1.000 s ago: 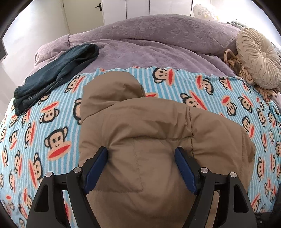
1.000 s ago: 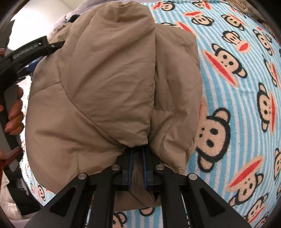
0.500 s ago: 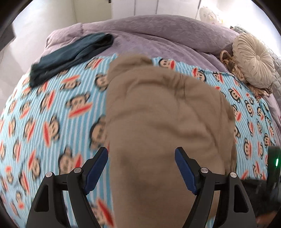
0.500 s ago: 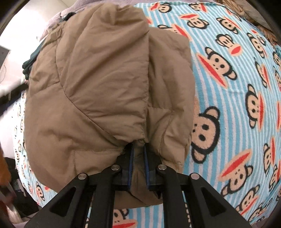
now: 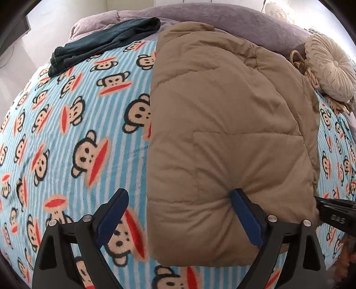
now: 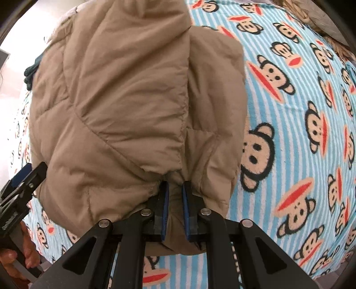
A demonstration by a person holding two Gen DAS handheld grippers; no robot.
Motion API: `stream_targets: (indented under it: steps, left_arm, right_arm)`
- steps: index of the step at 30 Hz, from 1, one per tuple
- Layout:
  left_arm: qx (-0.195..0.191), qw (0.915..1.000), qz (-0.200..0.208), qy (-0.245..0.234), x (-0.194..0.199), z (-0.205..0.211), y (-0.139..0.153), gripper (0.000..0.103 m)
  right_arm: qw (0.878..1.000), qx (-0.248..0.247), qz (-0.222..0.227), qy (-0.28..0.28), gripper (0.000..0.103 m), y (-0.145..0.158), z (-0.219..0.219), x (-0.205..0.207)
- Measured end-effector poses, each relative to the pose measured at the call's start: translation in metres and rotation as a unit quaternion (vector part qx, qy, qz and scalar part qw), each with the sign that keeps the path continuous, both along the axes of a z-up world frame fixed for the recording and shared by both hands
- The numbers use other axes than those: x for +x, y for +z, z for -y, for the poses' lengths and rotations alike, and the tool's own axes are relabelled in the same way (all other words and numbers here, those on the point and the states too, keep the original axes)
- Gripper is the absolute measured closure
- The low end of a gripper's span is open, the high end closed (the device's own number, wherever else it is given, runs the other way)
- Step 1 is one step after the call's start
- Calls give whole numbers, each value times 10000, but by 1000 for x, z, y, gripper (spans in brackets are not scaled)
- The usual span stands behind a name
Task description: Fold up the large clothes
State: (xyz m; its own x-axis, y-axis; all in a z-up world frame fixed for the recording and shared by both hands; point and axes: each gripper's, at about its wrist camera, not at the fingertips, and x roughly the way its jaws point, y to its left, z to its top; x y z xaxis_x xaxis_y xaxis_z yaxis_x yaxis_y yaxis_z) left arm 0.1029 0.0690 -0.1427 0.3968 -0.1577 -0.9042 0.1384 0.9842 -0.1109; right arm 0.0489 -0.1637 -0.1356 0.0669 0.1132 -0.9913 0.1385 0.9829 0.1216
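Note:
A tan puffer jacket (image 5: 222, 122) lies folded on a monkey-print blanket (image 5: 66, 133). My left gripper (image 5: 179, 195) hangs over the jacket's near left corner with its jaws opening wide. Its left finger is above the blanket, its right finger rests on top of the jacket, and nothing is pinched. In the right wrist view my right gripper (image 6: 175, 185) points down, shut on a bunched fold at the near edge of the jacket (image 6: 122, 100). The right gripper's black tip (image 5: 336, 216) shows at the jacket's right edge.
A dark teal folded garment (image 5: 106, 42) lies at the blanket's far left. Behind it is a purple duvet (image 5: 222, 17), and a round cream cushion (image 5: 329, 69) sits far right. A hand (image 6: 13, 262) holds the left gripper's handle (image 6: 20, 184).
The left gripper slid from above the jacket's middle to its left edge, and its jaws spread wider. The right gripper kept its hold on the jacket fold and shifted slightly.

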Motion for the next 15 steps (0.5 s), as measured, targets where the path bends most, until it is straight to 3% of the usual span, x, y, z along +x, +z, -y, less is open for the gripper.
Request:
stream_targets:
  steps: [9,15]
  left_arm:
    - [-89,9999,-12,61,0,-2,-1,9]
    - [-143,9999,-84,29,0,-3,1,9]
  right_arm:
    - [9996,64,186,-197,81,35,-7,-15]
    - [9993,-21,221,-295,80,32,-7,-49]
